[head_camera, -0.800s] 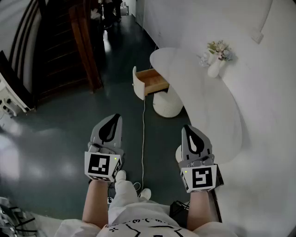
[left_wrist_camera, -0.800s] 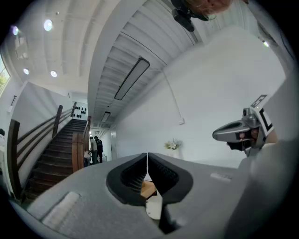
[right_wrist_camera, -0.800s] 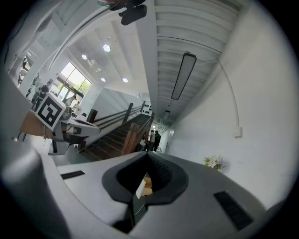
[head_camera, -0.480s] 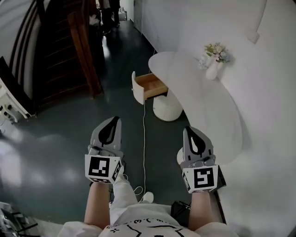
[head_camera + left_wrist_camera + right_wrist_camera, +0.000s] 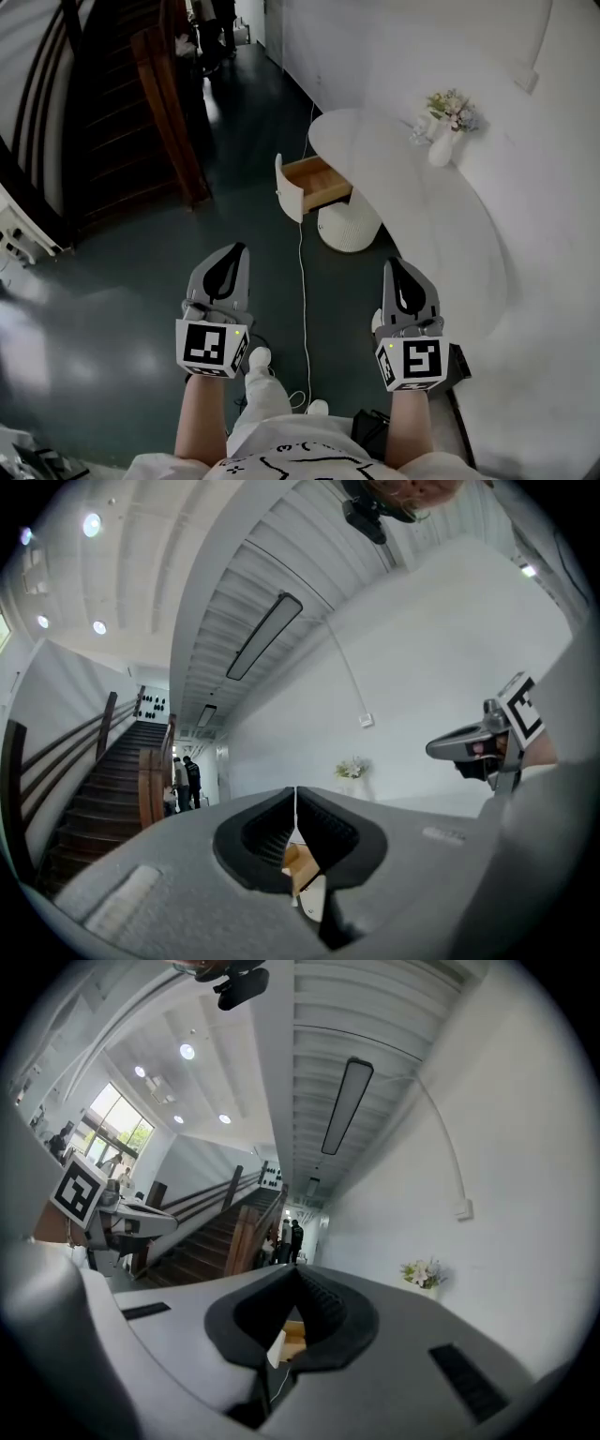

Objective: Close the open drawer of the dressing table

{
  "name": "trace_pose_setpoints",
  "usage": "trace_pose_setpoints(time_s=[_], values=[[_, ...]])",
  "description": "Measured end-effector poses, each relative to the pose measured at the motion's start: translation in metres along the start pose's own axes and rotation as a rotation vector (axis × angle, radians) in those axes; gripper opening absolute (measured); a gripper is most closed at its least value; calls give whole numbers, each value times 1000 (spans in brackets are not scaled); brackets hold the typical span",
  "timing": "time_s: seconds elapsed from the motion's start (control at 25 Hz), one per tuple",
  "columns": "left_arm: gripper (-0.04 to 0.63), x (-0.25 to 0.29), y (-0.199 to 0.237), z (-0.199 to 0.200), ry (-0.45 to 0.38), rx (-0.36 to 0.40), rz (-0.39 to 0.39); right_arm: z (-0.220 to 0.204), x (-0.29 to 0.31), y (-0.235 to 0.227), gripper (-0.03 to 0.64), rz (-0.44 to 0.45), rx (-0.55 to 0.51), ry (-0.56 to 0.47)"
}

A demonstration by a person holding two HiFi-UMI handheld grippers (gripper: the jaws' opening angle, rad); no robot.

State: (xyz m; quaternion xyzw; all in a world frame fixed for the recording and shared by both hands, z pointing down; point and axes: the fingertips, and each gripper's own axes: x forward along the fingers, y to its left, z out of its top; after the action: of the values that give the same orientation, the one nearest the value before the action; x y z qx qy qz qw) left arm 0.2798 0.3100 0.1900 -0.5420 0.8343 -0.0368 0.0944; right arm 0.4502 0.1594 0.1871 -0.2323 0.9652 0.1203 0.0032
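I am holding both tools low over the dark green floor (image 5: pixel 122 281), well short of the task's thing. The head view is showing the open wooden drawer with a white front (image 5: pixel 314 178) sticking out of the left end of the curved white dressing table (image 5: pixel 422 225), above a round white ribbed stool (image 5: pixel 349 225). A thin white cable (image 5: pixel 303 281) is running along the floor from there toward my feet.

The left gripper (image 5: pixel 234 249) and right gripper (image 5: pixel 397 266) are pointing at it. Each gripper view is showing only a sliver of the drawer's pale wood (image 5: pixel 298 862) (image 5: pixel 292 1333) through the hollow behind the tips. In those views both pairs of jaws are meeting at the tips with nothing gripped. The gripper views alone are showing two people by the brown wooden staircase (image 5: pixel 220 1237). A white vase of flowers (image 5: pixel 445 127) is standing on the tabletop.
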Motion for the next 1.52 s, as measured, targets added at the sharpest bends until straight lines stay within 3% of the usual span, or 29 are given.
trace_pose_setpoints(time_s=[0.4, 0.8, 0.96, 1.16, 1.52], values=[[18, 81, 111, -26, -30, -59, -34, 8, 118, 44, -5, -46, -61, 42], [18, 156, 215, -53, -24, -63, -105, 11, 236, 90, -3, -79, -97, 89], [18, 173, 237, -65, -16, -81, -114, 11, 259, 98, -3, -93, -88, 104], [19, 193, 251, -71, -16, -90, -121, 13, 282, 81, -4, -144, -59, 111], [18, 240, 261, -79, -23, -92, -111, -3, 321, 54, -5, -158, -61, 118]])
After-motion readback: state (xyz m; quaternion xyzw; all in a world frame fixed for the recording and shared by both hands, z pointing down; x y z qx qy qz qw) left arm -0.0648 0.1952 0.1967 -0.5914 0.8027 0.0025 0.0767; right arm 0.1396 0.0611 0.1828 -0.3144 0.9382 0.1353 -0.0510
